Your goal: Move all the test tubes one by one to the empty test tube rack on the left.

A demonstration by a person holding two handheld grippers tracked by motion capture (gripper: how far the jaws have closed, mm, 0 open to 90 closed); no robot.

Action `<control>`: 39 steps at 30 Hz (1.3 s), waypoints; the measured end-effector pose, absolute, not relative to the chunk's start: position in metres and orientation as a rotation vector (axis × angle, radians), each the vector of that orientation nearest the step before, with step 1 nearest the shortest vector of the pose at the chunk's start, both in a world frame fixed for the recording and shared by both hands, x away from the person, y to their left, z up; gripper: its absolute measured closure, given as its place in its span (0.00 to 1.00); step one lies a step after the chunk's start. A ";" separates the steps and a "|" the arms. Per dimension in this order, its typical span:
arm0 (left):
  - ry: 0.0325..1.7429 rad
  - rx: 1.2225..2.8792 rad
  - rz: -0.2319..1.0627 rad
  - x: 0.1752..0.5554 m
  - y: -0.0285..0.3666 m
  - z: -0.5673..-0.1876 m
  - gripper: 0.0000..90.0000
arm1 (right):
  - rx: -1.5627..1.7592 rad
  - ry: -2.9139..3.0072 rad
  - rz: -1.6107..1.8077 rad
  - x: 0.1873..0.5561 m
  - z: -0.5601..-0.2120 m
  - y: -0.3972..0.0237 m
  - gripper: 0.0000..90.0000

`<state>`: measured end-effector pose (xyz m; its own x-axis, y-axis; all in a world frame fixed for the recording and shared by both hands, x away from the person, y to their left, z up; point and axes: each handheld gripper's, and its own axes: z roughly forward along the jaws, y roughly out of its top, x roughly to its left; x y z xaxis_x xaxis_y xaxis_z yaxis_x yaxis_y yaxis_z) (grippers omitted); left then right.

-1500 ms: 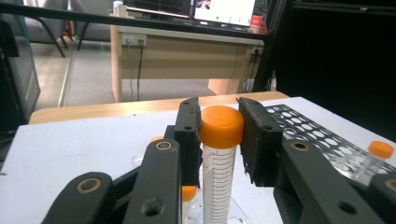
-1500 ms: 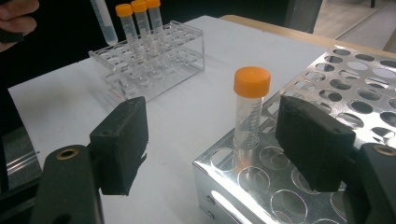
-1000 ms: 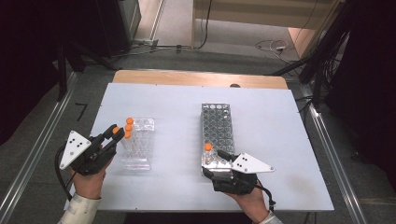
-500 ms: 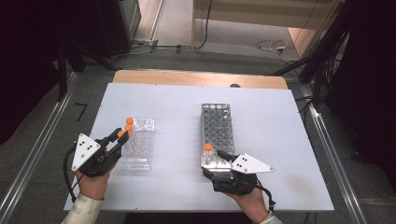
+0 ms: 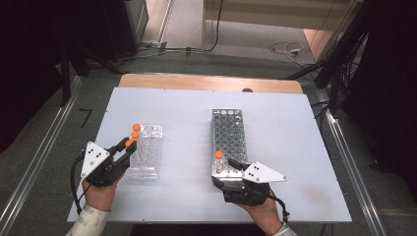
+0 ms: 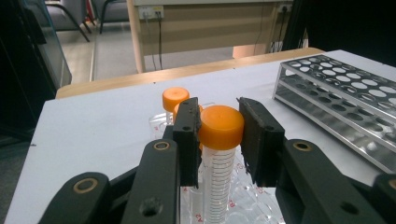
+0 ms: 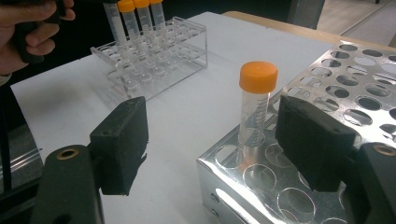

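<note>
My left gripper is clamped on the orange cap of a tube standing in the clear rack; two more capped tubes sit just beyond my jaws. My right gripper is wide open, nothing between its pads; one tube stands in the metal rack's near corner just ahead. Step looks like pick-up. Next move probably needs a straight lift clear of the rack, then over to the metal one.
</note>
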<state>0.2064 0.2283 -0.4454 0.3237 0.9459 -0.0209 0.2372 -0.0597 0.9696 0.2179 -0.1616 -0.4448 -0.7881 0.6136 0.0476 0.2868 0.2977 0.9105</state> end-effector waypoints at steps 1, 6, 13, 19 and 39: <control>1.118 1.538 0.847 0.206 0.228 -0.445 0.76 | 0.811 2.261 1.486 0.218 -0.445 -0.161 0.27; 1.115 1.539 0.841 0.206 0.228 -0.445 0.73 | 0.811 2.263 1.484 0.218 -0.446 -0.161 0.27; 1.111 1.528 0.830 0.206 0.229 -0.444 0.67 | 0.811 2.262 1.484 0.218 -0.446 -0.161 0.27; 1.099 1.500 0.840 0.202 0.226 -0.443 0.56 | 0.813 2.255 1.485 0.219 -0.445 -0.162 0.27; 0.970 1.515 0.668 0.192 0.194 -0.436 0.41 | 0.859 2.220 1.450 0.231 -0.452 -0.163 0.30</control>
